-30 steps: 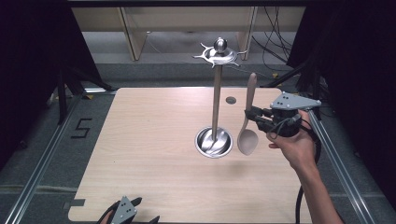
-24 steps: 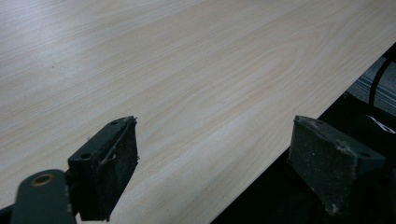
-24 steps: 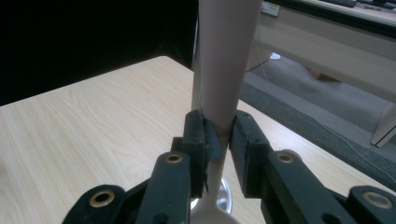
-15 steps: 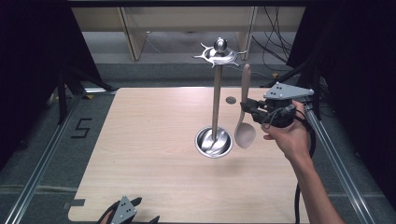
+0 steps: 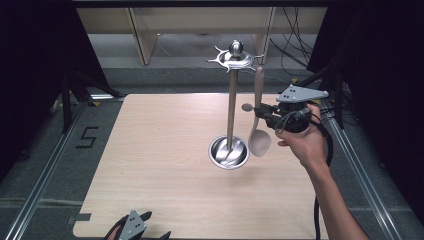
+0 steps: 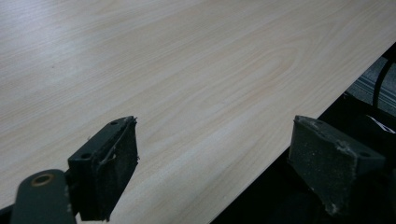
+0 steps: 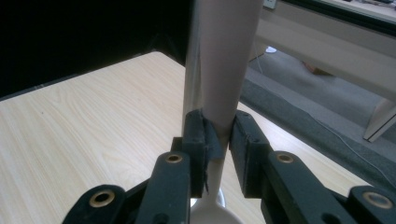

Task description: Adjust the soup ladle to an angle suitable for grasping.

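While the right hand-held gripper point(image 5: 263, 113) clamps the wooden spoon point(image 5: 259, 131) upright beside the utensil stand point(image 5: 230, 105), align its handle tip with a hook.

The high view is evenly lit from above: the pale tabletop point(image 5: 165, 165) reads bright and clear, while black curtains at both sides swallow all detail. The metal stand point(image 5: 231, 100) throws back small highlights from its top and its dished base, with only a faint, soft shadow beneath. The left gripper view is dimmer and bluish, the wood grain smooth and slightly soft; its claw pads point(image 6: 109, 172) are dark but sharp. In the right gripper view the spoon handle point(image 7: 224, 60) is very close, blurred and washed out, and the far floor is hazy.
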Demonstrator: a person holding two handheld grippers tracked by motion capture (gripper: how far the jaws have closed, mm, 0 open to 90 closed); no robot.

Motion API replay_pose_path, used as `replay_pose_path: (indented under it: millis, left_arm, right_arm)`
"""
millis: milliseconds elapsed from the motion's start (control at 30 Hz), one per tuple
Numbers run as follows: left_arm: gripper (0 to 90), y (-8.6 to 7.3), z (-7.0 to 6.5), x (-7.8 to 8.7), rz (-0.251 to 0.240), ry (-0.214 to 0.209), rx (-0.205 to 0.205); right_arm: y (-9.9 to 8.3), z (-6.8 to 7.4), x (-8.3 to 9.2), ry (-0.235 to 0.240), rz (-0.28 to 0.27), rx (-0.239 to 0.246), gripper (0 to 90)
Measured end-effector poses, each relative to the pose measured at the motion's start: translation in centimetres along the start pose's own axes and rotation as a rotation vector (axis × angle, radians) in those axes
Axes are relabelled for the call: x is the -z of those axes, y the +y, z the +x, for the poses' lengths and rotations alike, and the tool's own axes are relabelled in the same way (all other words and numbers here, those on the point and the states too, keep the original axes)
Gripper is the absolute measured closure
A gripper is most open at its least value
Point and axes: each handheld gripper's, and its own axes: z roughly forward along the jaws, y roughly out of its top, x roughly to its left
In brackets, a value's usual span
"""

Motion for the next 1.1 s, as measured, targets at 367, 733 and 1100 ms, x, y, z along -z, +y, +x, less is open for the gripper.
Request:
replay_pose_path:
  millis: [367,733,1100]
  left_arm:
    - [15.1,0.0,0.1,0.0,0.002,0.0,-0.016]
    - [15.1,0.0,0.0,0.0,0.002,0.003,-0.012]
    - [15.1,0.0,0.2,0.0,0.022,0.009,-0.033]
  right_arm:
    - [0.4,0.4,-0.7,0.005,0.049,-0.023,77.2]
    - [0.4,0.4,-1.4,-0.003,0.025,-0.018,76.8]
    - [-0.7,0.9,-1.4,0.023,-0.03,-0.044,65.9]
